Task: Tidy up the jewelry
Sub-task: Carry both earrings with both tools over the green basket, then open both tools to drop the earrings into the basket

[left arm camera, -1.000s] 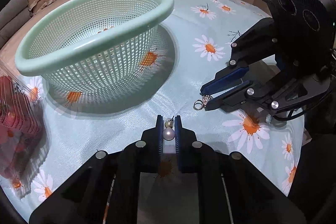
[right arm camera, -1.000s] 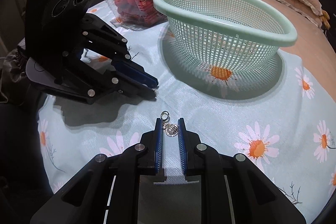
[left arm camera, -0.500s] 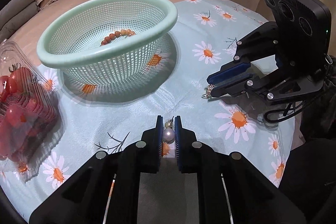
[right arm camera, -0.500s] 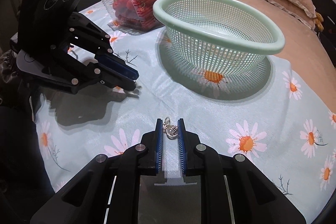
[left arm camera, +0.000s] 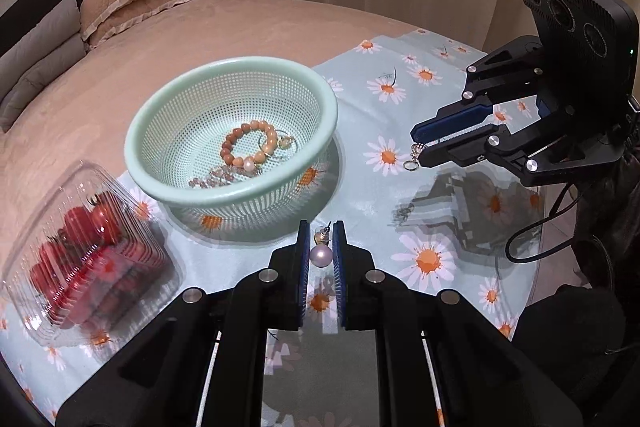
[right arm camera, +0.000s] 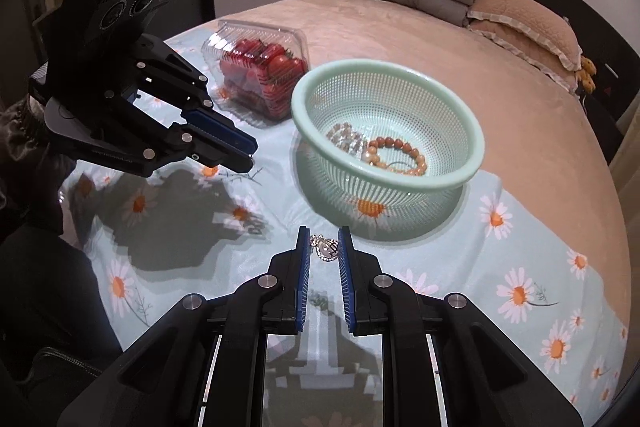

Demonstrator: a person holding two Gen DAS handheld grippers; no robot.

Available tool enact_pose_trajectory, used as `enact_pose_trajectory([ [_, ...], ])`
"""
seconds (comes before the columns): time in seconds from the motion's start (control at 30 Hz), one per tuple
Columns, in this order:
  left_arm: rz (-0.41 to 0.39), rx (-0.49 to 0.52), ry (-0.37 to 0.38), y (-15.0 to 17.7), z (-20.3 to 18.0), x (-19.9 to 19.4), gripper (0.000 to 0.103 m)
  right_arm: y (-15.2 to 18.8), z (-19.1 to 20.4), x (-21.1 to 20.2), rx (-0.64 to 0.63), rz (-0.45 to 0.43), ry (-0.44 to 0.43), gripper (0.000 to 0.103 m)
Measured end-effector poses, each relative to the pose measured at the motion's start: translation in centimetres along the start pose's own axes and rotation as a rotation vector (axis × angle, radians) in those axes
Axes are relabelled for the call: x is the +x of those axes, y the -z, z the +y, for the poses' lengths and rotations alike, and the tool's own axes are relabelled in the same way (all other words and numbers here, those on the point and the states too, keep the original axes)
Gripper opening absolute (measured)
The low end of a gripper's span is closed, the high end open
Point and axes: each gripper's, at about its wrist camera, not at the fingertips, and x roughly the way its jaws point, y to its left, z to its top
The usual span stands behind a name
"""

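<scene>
Left gripper [left arm camera: 321, 241] closed narrowly on pearl earring [left arm camera: 320, 254], raised above daisy cloth [left arm camera: 404, 107] near its front edge; right gripper [right arm camera: 325, 247] pinched on silver charm [right arm camera: 327, 249], likewise lifted off the cloth. Mint basket [left arm camera: 168, 115] toward the cloth's far edge, holding wooden bead bracelet [left arm camera: 248, 143] and paler beads; clear tomato box [left arm camera: 80, 247] beside it. Lettering on gripper bodies too small to read

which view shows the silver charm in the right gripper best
The right wrist view: the silver charm sits close up between the right gripper fingers. The left wrist view shows only its ring and chain dangling at the tips.
</scene>
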Motion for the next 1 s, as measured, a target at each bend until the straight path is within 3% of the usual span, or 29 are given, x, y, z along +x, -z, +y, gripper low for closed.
enact_pose_trajectory([
  [0.37, -0.028, 0.016, -0.053, -3.6, 3.0, -1.8, 0.012, -4.7, -2.0, -2.5, -0.027, -0.087, 0.071, 0.013],
  [0.57, -0.001, 0.008, -0.064, -4.9, 5.3, 0.7, 0.012, -6.2, -4.2, 0.2, -0.026, -0.091, 0.057, 0.013],
  [1.0, 0.085, -0.017, -0.055, -4.9, 6.8, 6.6, 0.012, -6.0, -7.1, 7.4, 0.004, -0.037, 0.015, 0.014],
])
